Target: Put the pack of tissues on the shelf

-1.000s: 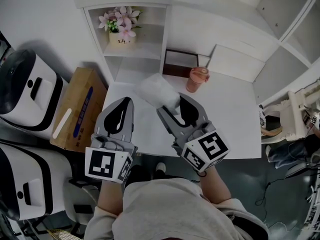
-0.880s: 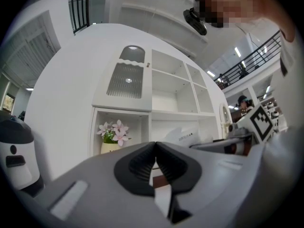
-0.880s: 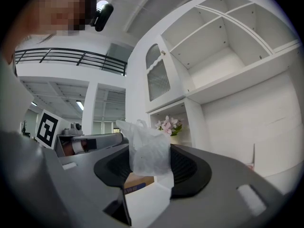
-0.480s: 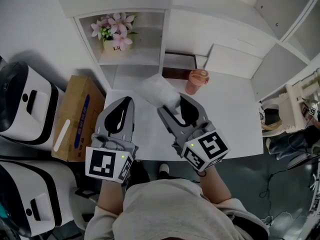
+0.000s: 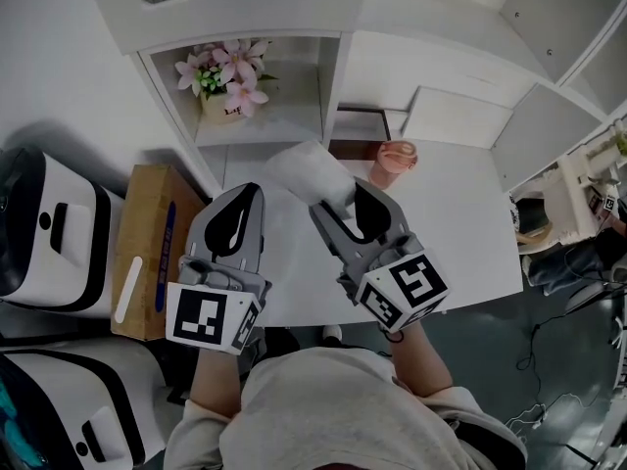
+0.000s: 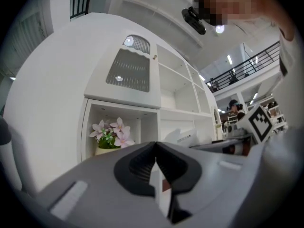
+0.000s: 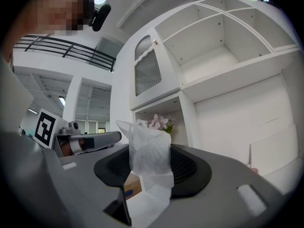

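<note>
The left gripper (image 5: 251, 194) is nearest to the person. Its grey jaws are pressed together and nothing is between them. At three o'clock from it, the right gripper (image 5: 343, 202) has its jaws clamped on the pack of tissues (image 5: 304, 171). The pack sticks out past the tips toward eleven o'clock, in the air above the smooth white table (image 5: 451, 233). It is soft and wrapped in thin, crinkled, half-clear plastic film, and the ribbed black pads (image 7: 187, 167) press it from both sides.

At nine o'clock from the left gripper, a brown cardboard box (image 5: 147, 253) stands beside the table, next to rounded white machines (image 5: 49, 233) with black panels. On the table, at one o'clock from the pack, there is a pink cup (image 5: 395, 162) with a lid, and close beside it a dark brown box (image 5: 364, 125).

Further, at twelve o'clock, the white shelf (image 5: 331, 86) has an open square compartment. A pot of pink flowers (image 5: 227, 81) takes its left part. The upright wall of the shelf stands almost straight ahead of the pack.
</note>
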Tool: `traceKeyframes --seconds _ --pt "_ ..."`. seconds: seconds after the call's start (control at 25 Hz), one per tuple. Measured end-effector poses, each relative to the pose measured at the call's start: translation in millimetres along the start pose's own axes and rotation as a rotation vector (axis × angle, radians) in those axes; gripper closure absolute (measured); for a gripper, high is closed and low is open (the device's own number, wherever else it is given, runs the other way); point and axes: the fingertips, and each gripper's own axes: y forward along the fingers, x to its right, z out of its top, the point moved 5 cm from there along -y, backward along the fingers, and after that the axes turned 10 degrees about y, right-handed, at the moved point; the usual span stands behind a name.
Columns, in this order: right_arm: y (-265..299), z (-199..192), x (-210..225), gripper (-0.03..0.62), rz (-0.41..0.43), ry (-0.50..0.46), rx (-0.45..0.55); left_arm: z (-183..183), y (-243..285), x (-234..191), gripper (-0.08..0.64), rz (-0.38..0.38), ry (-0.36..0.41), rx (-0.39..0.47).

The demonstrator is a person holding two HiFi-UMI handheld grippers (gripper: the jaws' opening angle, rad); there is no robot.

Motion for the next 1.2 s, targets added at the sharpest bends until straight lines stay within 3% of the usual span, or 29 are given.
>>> traceKeyframes --seconds 0.64,1.2 --pt "50.1 -10.5 4.7 0.364 -0.122 0.003 0.007 -15.4 17.7 -47.1 0.559 -0.074 -0.009 0.009" --pt "94.2 -25.9 30.1 0.360 -0.265 -0.010 -0.015 -32.2 16.7 -86.2 0.558 -0.058 -0.029 -0.002"
